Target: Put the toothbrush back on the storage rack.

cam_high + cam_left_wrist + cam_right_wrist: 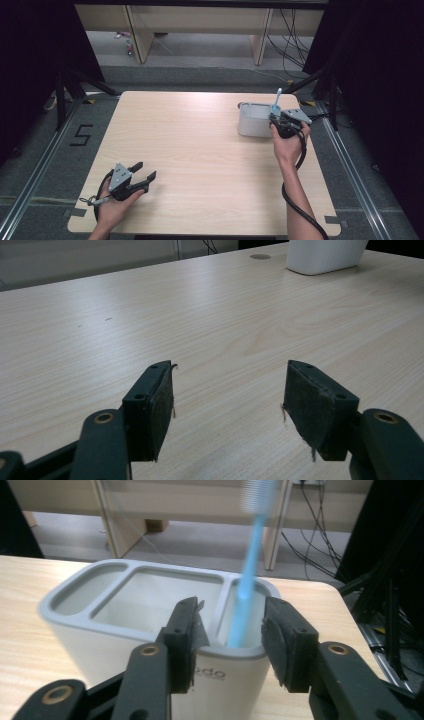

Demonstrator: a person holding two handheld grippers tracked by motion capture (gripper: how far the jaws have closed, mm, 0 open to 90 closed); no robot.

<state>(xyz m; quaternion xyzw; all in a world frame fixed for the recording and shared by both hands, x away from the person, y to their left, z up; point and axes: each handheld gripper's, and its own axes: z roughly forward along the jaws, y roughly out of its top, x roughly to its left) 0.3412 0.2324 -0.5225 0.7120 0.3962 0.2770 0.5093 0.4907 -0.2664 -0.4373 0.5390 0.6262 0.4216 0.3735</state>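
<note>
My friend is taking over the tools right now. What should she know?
Right tool: open, its pads apart on either side of the blue toothbrush without pressing it.
Left tool: open, holding nothing, low over the near left of the table.
The toothbrush stands bristles up in the end compartment of the grey holder, near the table's far right edge.
Done: toothbrush is in the holder.
Left: probably just draw the right tool back without knocking the brush.

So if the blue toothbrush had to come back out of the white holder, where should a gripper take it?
Probably on the bare handle of the blue toothbrush above the rim of the white holder, coming from above. It stands almost upright in an end compartment with its bristle head on top, and the walls hide its lower end. The right gripper is open on either side of it.
</note>
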